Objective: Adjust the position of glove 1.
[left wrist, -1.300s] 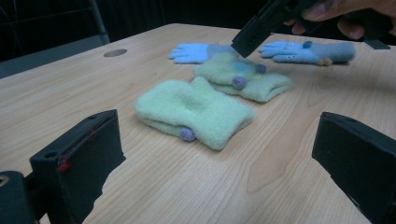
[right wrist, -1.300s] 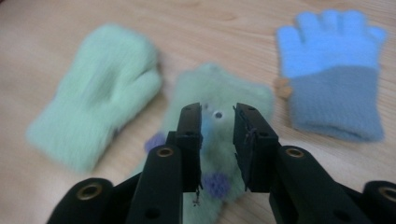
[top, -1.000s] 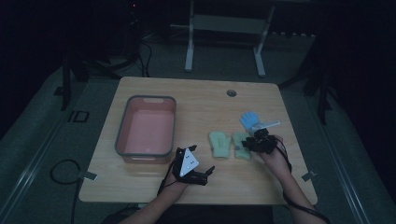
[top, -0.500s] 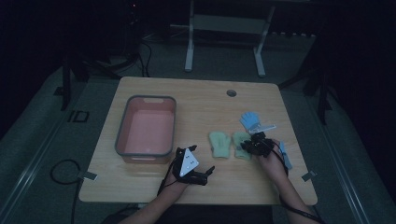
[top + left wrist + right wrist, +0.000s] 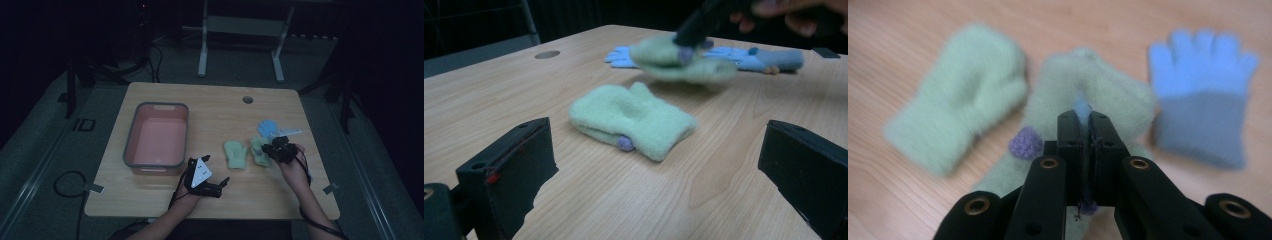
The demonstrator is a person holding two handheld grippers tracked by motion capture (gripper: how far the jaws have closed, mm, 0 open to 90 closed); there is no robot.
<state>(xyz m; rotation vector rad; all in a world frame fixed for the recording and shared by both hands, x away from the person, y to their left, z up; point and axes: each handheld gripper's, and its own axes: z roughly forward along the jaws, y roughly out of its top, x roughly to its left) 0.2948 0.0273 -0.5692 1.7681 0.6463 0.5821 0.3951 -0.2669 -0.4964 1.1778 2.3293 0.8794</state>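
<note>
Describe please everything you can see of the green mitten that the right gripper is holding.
The held green mitten looks soft and fuzzy, like fleece, pale green with a small purple bobble near its cuff. The right gripper is shut on its fabric, and it hangs lifted just off the table, between the second green mitten, which lies flat, and the blue glove.

A dim room with grey carpet floor (image 5: 45,165). A light wooden table (image 5: 220,107) stands in the middle. A white metal frame (image 5: 240,35) stands far behind it, cables (image 5: 65,182) trail left
</note>
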